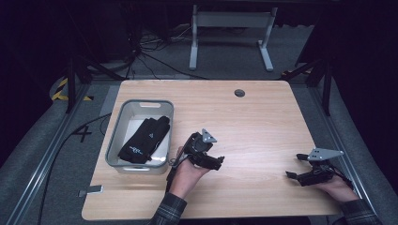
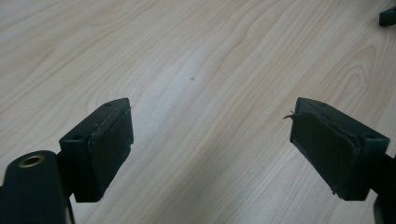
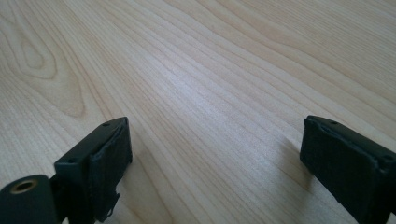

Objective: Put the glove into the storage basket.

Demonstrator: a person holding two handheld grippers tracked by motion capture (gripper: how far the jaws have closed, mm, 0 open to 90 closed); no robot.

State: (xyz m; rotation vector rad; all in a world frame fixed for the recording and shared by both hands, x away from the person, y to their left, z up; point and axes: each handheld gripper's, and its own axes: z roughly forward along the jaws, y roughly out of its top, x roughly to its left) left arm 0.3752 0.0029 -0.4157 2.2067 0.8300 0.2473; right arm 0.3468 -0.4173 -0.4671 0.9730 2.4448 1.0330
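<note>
A pair of black gloves lies in a grey bin on the left of the wooden table. My left gripper hovers low over the table just right of the bin, held in a hand, its jaws pointing right. In the left gripper view its jaws stand wide apart around my left gripper's midpoint with only bare wood between them. My right gripper rests near the table's right front edge, jaws pointing left. The right gripper view shows my right gripper open over bare wood.
A round cable hole sits near the table's far edge. A small grey tag lies at the front left corner. Behind the table stand a white frame and loose cables on the floor.
</note>
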